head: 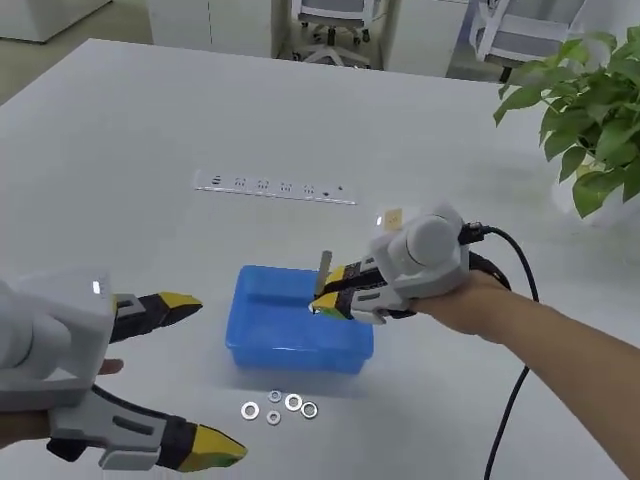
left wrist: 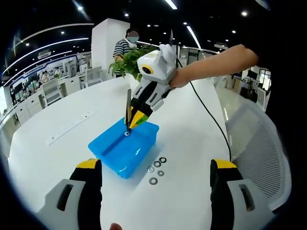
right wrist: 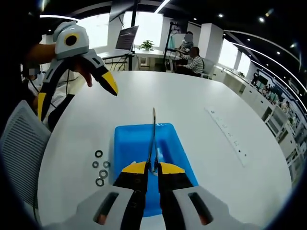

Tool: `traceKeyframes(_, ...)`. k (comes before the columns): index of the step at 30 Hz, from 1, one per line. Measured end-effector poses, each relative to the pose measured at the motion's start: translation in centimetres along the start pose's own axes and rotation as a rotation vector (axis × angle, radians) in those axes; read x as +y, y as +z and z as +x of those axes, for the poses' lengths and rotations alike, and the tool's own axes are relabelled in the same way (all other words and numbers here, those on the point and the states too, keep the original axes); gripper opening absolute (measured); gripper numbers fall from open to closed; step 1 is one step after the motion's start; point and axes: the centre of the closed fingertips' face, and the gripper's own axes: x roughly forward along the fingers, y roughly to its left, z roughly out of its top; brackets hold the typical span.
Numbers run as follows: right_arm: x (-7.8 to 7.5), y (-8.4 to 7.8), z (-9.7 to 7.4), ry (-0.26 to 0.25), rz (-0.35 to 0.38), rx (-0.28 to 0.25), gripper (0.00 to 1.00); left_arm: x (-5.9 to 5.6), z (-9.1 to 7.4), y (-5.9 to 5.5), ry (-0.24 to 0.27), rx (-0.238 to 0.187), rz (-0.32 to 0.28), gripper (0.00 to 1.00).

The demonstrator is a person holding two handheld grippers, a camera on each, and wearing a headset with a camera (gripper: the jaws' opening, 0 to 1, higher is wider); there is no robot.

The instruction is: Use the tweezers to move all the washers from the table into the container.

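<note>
So the right hand-held gripper (right wrist: 153,168) has its jaws pinched nearly together on the tweezers (right wrist: 153,134), gripping them low on the shaft. The right forearm comes in from the right side and the wrist is turned so the jaws point left across the blue container (head: 300,330). The tweezers stand pretty much upright over it, tip down inside the bin. In the left gripper view there's a tiny ring right at the tip, looks like a washer but it's too small to be sure. Five washers (head: 280,407) lie in a loose cluster on the white counter (head: 150,130), just beside the container's near wall. The left hand-held gripper (head: 207,377) sits low at the near left, jaws spread wide with nothing between them, pointing right toward the washers
</note>
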Motion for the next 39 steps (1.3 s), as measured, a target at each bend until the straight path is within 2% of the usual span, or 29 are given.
traceKeyframes(10,-0.1,-1.2,1.0,0.018,0.005,0.004,0.09,1.2,1.3,0.5,-0.005,-0.008,0.019,0.99)
traceKeyframes(16,0.3,-1.8,1.5,0.035,0.0,0.014,0.09,2.0,2.3,1.4,-0.011,-0.023,0.029,0.94)
traceKeyframes(20,0.5,-2.2,1.8,0.049,0.0,0.017,0.09,2.8,3.1,2.3,-0.008,-0.039,0.046,0.86)
traceKeyframes(23,0.8,-2.5,2.0,0.064,-0.005,0.025,0.09,3.4,3.8,2.7,-0.004,-0.036,0.056,0.83)
traceKeyframes(28,1.2,-2.8,2.1,0.083,-0.012,0.034,0.09,3.7,4.8,3.2,-0.021,-0.033,0.074,0.76)
traceKeyframes(34,1.5,-3.0,2.3,0.097,-0.019,0.04,0.09,4.3,5.9,3.5,-0.03,-0.011,0.086,0.62)
traceKeyframes(39,1.7,-3.1,2.4,0.107,-0.027,0.04,0.09,4.9,6.9,3.9,-0.043,-0.008,0.094,0.47)
